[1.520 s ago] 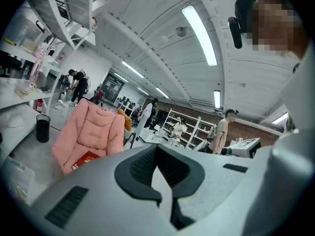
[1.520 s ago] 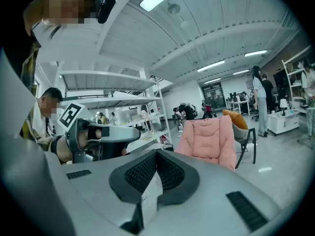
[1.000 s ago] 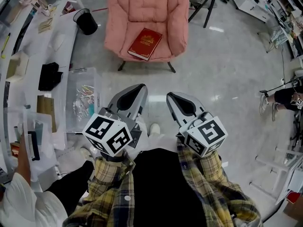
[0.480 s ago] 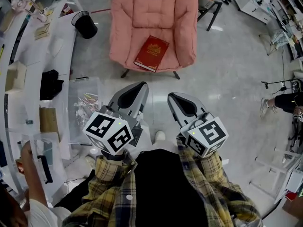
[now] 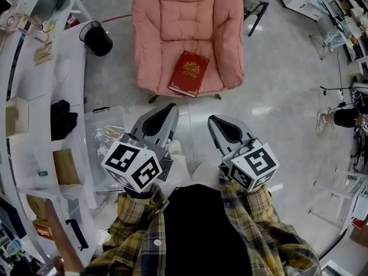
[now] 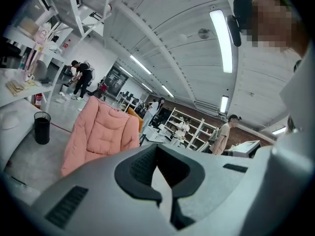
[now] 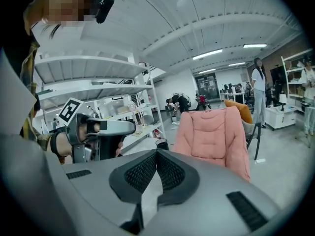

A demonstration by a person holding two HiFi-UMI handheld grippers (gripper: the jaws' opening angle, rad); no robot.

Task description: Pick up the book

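Note:
A dark red book (image 5: 188, 73) with a gold emblem lies flat on the seat of a pink padded chair (image 5: 187, 16), near the seat's front edge. Both grippers are held side by side above the grey floor, short of the chair and pointing at it. My left gripper (image 5: 171, 106) is shut with nothing in it, and so is my right gripper (image 5: 213, 119). The left gripper view shows the shut jaws (image 6: 156, 147) with the chair (image 6: 101, 136) ahead to the left; the book is hidden there. The right gripper view shows its shut jaws (image 7: 157, 152) and the chair (image 7: 211, 132) ahead.
A black bin (image 5: 96, 38) stands left of the chair. A clear plastic box (image 5: 103, 134) of small items sits by the white desks (image 5: 34, 96) on the left. A person's arm (image 5: 63, 252) shows at lower left; another person (image 5: 345, 117) is at the right edge.
Both grippers have moved forward over the floor towards the chair. The chair and book now sit lower and nearer in the head view. The person at lower left has mostly slipped out of view.

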